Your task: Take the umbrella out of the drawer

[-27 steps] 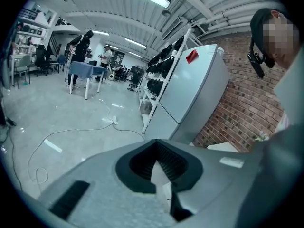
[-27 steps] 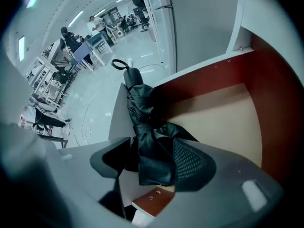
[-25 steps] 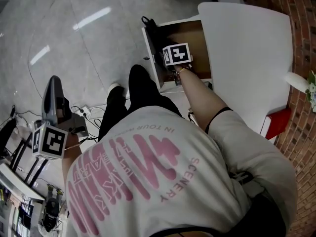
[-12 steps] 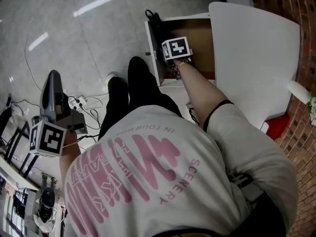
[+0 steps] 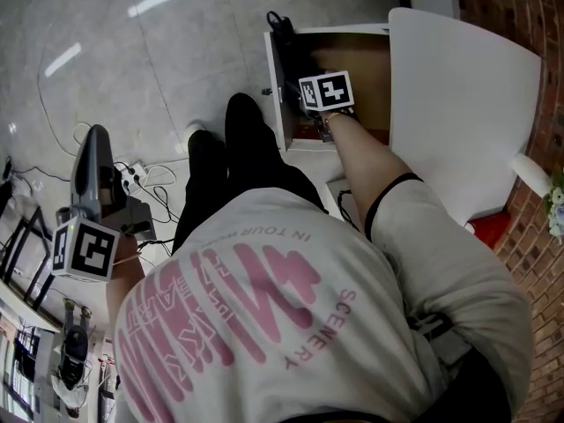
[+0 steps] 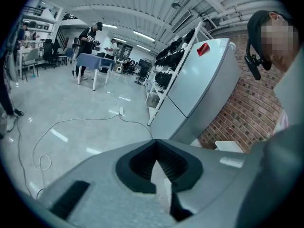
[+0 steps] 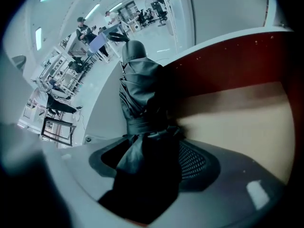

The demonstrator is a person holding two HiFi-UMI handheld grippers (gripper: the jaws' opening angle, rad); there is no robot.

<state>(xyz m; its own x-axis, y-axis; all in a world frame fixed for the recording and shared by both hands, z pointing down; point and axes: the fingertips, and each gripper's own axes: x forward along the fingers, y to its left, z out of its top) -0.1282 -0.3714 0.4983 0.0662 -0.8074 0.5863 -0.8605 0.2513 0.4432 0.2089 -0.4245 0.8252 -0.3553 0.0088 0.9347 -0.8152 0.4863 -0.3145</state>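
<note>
Straddling the folded black umbrella (image 7: 140, 94), the right gripper (image 7: 152, 167) has its jaws wide apart. They have just drawn in a little, and the pads do not grip it. The umbrella stands in the open drawer (image 7: 237, 118), leaning on its white wall with its top above the rim. The left gripper (image 6: 156, 163) is off to the side over the floor (image 6: 71, 113), jaws together and empty.

Right gripper view: the umbrella (image 7: 142, 99) blurs dark at lower centre — its end lost. Upper left, people (image 7: 82, 25) — too small.
</note>
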